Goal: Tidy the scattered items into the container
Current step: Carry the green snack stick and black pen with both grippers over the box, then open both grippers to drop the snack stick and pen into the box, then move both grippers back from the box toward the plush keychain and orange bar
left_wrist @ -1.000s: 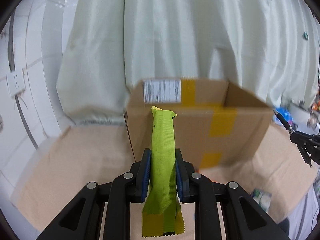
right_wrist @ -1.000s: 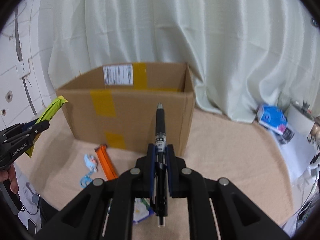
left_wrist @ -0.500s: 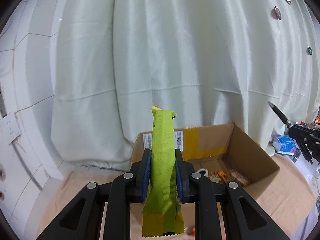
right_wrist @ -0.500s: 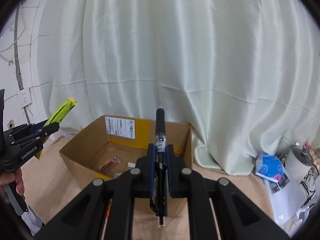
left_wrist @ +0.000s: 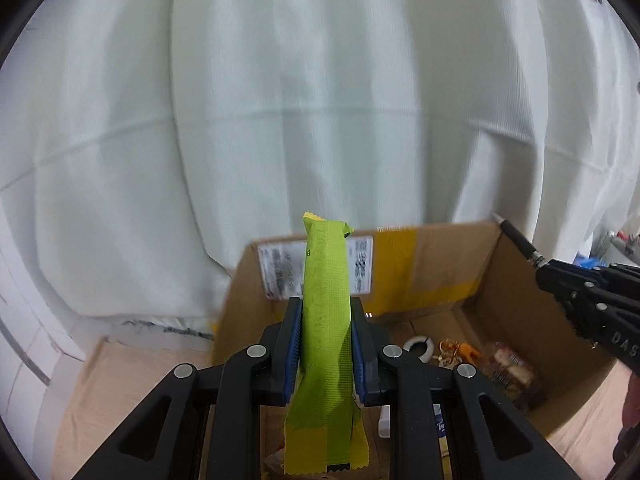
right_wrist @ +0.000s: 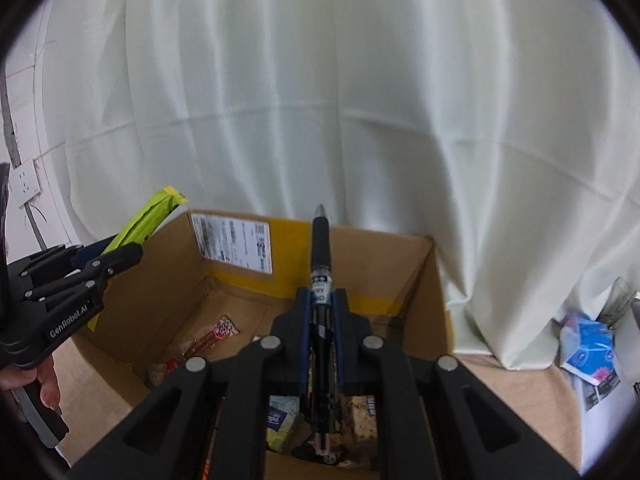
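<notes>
My left gripper (left_wrist: 325,312) is shut on a long lime-green snack packet (left_wrist: 326,320) that stands upright between the pads, held above the near left part of the open cardboard box (left_wrist: 496,280). My right gripper (right_wrist: 321,300) is shut on a black pen (right_wrist: 321,248) pointing forward over the same cardboard box (right_wrist: 404,276). Each view shows the other tool: the left gripper (right_wrist: 116,254) with the green packet (right_wrist: 150,216) at left, the right gripper (left_wrist: 552,270) with the pen (left_wrist: 518,240) at right. Several snack packs (right_wrist: 212,336) and small items (left_wrist: 456,350) lie inside the box.
A white curtain (right_wrist: 320,100) hangs right behind the box. The box stands on a tan cloth (left_wrist: 128,376). A blue tissue pack (right_wrist: 592,348) and papers lie at the right. A hand (right_wrist: 46,384) holds the left tool's handle. A wall socket (right_wrist: 25,182) sits far left.
Both grippers have risen and moved forward from in front of the box to over its opening. The box's inside now shows below them. Both grips are unchanged.
</notes>
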Demonstrator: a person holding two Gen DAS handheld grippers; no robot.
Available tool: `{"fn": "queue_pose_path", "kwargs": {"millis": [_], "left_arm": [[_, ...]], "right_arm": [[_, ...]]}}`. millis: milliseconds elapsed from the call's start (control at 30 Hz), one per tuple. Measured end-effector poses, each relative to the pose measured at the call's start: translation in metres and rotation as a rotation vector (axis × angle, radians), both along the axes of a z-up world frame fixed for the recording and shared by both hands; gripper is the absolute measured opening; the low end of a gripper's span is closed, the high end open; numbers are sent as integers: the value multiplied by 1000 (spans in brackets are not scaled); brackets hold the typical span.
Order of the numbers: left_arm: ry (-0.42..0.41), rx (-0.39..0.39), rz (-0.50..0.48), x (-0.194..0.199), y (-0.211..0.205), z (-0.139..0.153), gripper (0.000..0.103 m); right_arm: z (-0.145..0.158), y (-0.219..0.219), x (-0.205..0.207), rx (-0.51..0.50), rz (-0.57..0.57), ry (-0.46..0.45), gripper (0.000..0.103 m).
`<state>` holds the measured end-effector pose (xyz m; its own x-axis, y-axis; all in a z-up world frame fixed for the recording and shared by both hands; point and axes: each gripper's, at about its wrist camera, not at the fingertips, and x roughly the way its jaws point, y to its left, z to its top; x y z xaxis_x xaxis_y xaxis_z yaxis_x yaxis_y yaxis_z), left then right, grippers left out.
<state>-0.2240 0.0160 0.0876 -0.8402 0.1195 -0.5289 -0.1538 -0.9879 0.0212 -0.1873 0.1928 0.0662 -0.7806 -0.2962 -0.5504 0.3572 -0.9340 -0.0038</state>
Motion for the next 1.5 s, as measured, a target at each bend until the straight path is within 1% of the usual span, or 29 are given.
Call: {"fn": "queue_pose_path", "kwargs": {"millis": [167,300,400,700,767,867,900,933,967,1000,1033,1067,1100,1167,1200,1267,1367,1500], "left_arm": [[-31,-4,-18,-6,6,-20,23],[-44,4,-21,-9,7,-29,23],[-41,14,-24,-8,5,-29,23],[-48,0,-38,-6,9,-29,23],[-42,18,-31,-6,7,-28,23],[-56,26,-31,-7,7,-28,24],[-58,24,-32,-7,7,-28,24],[-66,16,-35,-8,8,-29,24],[-74,10,-38,-9,10,-29,25],[-77,11,-40,-9,10,-29,26],[-77,14,-36,-9,10,-29,31],[-80,20,-32,-9,9,-29,38],[-82,32,-37,-8,8,-28,42],[-78,52,-43,-6,7,-26,55],[-80,54,-45,-5,7,-26,59],[-75,50,-46,-4,8,-24,69],[-76,40,-47,-3,10,-23,74],[-83,32,-47,-3,11,-23,76]], "right_arm": [[-24,-5,-8,6,14,-48,13],[-31,-7,-9,3,19,-66,13],[-33,-8,-9,2,21,-71,13],[-41,-1,-16,-5,23,-92,13],[-41,0,-17,-7,27,-95,14],[-41,1,-16,8,12,-86,25],[-40,2,-16,3,13,-85,34],[-39,4,-15,-9,13,-82,46],[-38,5,-15,-19,9,-77,52],[-36,7,-14,-26,2,-69,64],[-34,8,-13,-31,-8,-59,75],[-33,9,-14,-29,-17,-57,80],[-33,9,-14,-26,-22,-61,83],[-34,9,-14,-21,-15,-64,85],[-36,8,-14,-12,-15,-65,86],[-37,6,-13,1,-16,-57,86],[-36,10,-11,-9,-21,-59,89],[-35,10,-11,-5,-25,-61,92]]}}
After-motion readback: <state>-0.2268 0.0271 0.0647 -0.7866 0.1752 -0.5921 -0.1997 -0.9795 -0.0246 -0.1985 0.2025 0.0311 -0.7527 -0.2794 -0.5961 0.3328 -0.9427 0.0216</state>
